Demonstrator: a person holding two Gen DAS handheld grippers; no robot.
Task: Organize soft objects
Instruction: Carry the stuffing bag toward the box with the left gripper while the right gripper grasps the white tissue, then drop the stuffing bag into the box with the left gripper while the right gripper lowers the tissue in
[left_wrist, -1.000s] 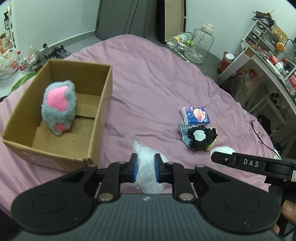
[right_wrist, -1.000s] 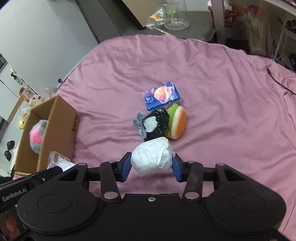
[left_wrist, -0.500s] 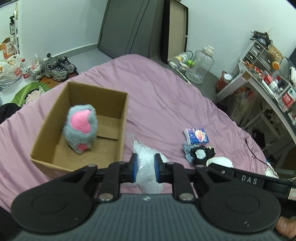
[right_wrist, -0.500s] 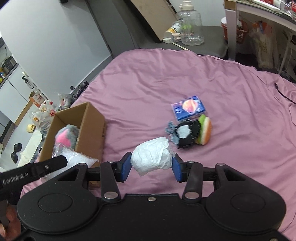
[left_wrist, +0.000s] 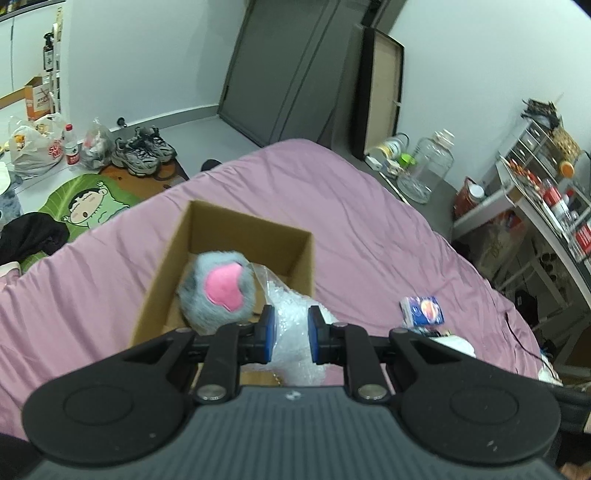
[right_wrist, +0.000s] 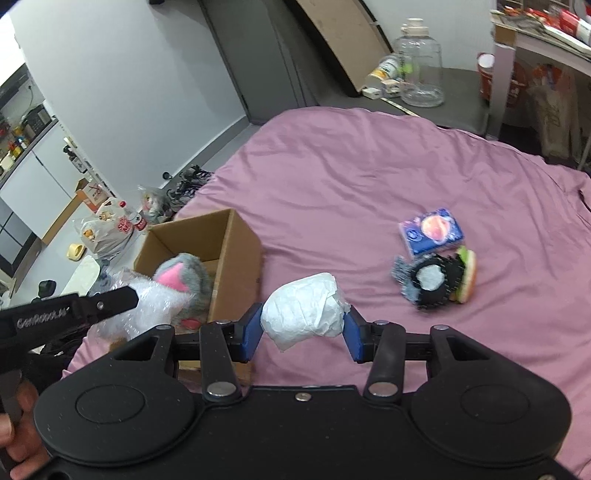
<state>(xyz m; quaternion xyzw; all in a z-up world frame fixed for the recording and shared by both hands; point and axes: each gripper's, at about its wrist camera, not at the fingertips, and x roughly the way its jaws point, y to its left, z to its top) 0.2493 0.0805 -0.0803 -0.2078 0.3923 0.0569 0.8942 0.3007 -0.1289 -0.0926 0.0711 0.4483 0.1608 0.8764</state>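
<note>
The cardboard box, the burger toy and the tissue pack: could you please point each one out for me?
cardboard box (left_wrist: 303, 266): left wrist view, on its right wall.
burger toy (right_wrist: 468, 273): right wrist view, on its bun.
tissue pack (right_wrist: 431, 232): right wrist view, on its printed top face.

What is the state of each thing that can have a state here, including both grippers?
left gripper: jaws shut on bubble wrap, lifted.
right gripper: jaws shut on white paper wad, lifted.
cardboard box: open, upright.
grey and pink plush: inside the box.
tissue pack: lying on the bed.
burger toy: on its side.
</note>
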